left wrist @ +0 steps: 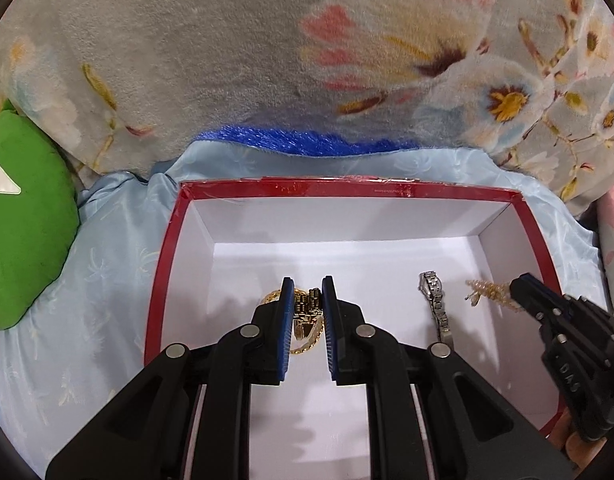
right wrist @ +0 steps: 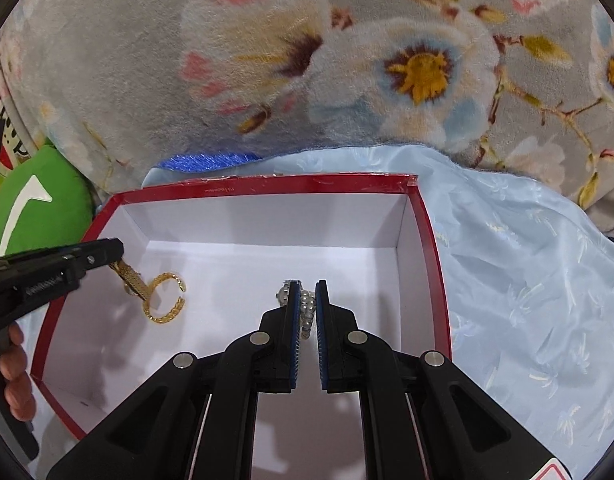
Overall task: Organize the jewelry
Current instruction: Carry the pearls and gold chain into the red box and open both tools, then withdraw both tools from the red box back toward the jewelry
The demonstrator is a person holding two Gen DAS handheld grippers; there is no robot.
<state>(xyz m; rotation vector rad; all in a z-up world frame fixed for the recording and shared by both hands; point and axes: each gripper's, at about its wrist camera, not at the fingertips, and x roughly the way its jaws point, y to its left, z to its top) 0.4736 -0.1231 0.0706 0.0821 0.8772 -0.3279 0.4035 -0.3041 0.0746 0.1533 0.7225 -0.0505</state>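
One red-rimmed white box (left wrist: 387, 191) is sitting on pale blue cloth (right wrist: 527, 280). Over it, the left gripper (left wrist: 307, 292) is pinching one gold watch (left wrist: 305, 312); the right gripper (right wrist: 305, 292) is pinching a pearl-and-silver bracelet (right wrist: 307, 312). One silver watch (left wrist: 435, 300) is lying inside.

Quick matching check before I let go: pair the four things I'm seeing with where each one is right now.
Things:
1. gold bracelet
2. silver watch
3. pale beaded piece
4. green cushion

Places:
A. lying in the red-rimmed box, held by neither gripper
B. outside the box, off its left side
C. between the fingers of the left gripper
D. between the fingers of the right gripper

Pairs: 1-C, 2-A, 3-D, 4-B.
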